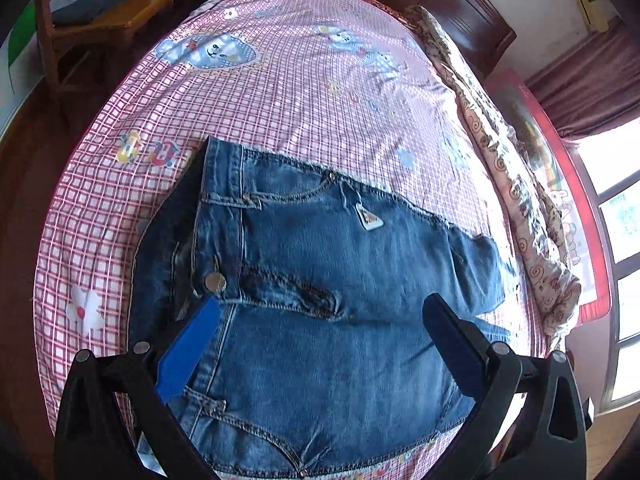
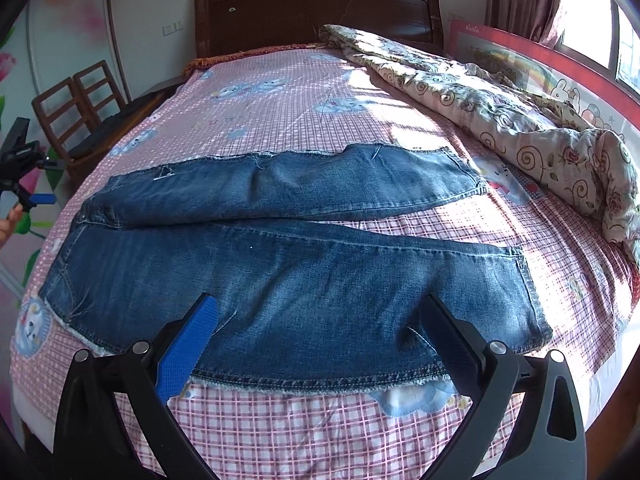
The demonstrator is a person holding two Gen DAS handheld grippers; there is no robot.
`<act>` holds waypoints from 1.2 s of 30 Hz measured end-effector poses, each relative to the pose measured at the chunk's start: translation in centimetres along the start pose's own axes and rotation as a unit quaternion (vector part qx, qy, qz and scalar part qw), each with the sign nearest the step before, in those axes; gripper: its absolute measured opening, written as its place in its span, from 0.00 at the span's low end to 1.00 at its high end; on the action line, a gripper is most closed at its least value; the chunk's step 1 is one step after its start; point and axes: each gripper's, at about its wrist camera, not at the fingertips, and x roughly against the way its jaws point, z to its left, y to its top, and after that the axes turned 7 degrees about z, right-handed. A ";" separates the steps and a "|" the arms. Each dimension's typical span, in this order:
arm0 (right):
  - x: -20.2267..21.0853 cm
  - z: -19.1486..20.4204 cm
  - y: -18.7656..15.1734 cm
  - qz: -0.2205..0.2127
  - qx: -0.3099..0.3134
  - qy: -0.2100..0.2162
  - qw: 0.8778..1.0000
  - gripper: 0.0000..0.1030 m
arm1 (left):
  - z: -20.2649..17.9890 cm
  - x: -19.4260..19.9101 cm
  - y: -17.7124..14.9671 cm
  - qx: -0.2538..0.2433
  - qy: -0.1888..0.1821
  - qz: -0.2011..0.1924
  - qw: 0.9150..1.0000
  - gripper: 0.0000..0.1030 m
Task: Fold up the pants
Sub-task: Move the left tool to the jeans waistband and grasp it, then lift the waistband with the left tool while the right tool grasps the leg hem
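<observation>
Your jeans [image 2: 280, 272] lie spread flat across the bed, front side up, on the pink checked sheet [image 2: 304, 96] with its cartoon bear prints. The two legs run out toward the window side, parted in a narrow V, the near leg [image 2: 360, 280] lying closer to you than the far leg [image 2: 304, 184]. Your left gripper [image 1: 318, 308] hangs over the waist end with its fingers spread wide, nothing between them: the blue-padded finger [image 1: 188, 352] sits above the waistband [image 1: 218, 216] near the metal button [image 1: 215, 282], and the dark finger [image 1: 452, 344] is over the upper thigh. A small triangular tag [image 1: 370, 218] shows beside the front pocket. Your right gripper [image 2: 318, 308] is likewise wide open and holding nothing, poised just above the near leg, its blue pad [image 2: 186, 350] over the denim by the frayed lower edge and its dark finger [image 2: 450, 344] reaching the same edge further along. In the right wrist view your left gripper also appears small at the far left edge. A rumpled floral quilt [image 2: 500, 116] lies along the window side of the bed, well apart from the jeans, and wooden chairs [image 2: 76, 108] stand beside the dark headboard [image 2: 316, 12].
</observation>
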 end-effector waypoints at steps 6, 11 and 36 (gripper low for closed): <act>-2.1 1.4 1.5 0.012 0.011 -0.001 1.000 0.97 | 5.4 -4.0 8.5 0.055 -0.048 0.053 0.996 0.98; -3.4 2.6 2.4 0.017 0.028 0.002 0.999 0.97 | 8.4 -7.5 11.7 0.073 -0.065 0.068 0.993 0.98; -4.8 5.0 3.2 0.029 0.048 0.031 0.998 0.97 | 10.2 -11.5 14.1 0.034 -0.006 0.069 0.997 0.12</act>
